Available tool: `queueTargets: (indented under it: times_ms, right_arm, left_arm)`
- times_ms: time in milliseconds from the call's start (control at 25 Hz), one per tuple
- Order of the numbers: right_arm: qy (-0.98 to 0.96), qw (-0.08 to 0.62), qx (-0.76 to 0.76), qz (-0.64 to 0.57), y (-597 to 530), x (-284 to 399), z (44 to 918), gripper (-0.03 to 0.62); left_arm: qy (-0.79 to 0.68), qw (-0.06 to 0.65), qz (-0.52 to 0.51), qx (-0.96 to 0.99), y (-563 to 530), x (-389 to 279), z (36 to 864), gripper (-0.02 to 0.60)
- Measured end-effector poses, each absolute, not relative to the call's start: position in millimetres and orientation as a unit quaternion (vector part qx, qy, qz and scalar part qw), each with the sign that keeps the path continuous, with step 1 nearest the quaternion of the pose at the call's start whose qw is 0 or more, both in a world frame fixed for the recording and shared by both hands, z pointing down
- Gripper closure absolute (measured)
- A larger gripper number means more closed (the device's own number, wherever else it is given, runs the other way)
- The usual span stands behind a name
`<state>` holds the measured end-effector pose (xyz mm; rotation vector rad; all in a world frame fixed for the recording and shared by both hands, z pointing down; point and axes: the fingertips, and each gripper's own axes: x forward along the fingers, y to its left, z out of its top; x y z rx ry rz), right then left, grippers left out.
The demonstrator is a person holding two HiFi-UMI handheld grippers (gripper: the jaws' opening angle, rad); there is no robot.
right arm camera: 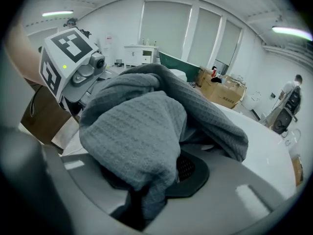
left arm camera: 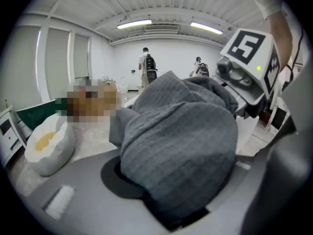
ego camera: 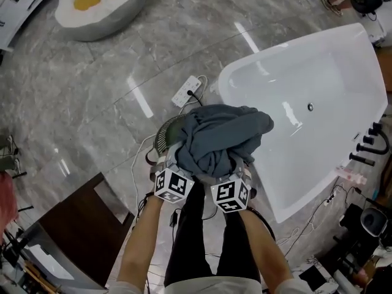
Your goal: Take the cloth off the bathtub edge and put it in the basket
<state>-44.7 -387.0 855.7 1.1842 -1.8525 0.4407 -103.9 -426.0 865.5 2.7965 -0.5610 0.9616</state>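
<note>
A grey-blue cloth is bunched into a bundle held up between both grippers. My left gripper and right gripper sit side by side under it, each shut on a fold. In the left gripper view the cloth fills the jaws and hides the pads. The right gripper view likewise shows the cloth draped over its jaws. A dark mesh basket peeks out on the floor just behind the bundle's left side. The white bathtub lies to the right, its rim bare.
A white power strip with cables lies on the marble floor beyond the basket. Black taps stand at the tub's right. A brown table is at lower left, a white cushion at top left. People stand far off.
</note>
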Motion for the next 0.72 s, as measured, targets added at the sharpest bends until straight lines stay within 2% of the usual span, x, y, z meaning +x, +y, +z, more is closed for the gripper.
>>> queueTargets:
  times_ms: [400, 720]
  right_arm:
    - [-0.783, 0.45, 0.386, 0.187, -363, -133, 885, 0.476]
    - [-0.809, 0.427, 0.332, 0.231, -339, -189, 903, 0.48]
  left_arm:
    - [-0.266, 0.143, 0.343, 0.89, -394, -198, 892, 0.334]
    - [-0.322, 0.19, 0.348, 0.86, -373, -253, 900, 0.334]
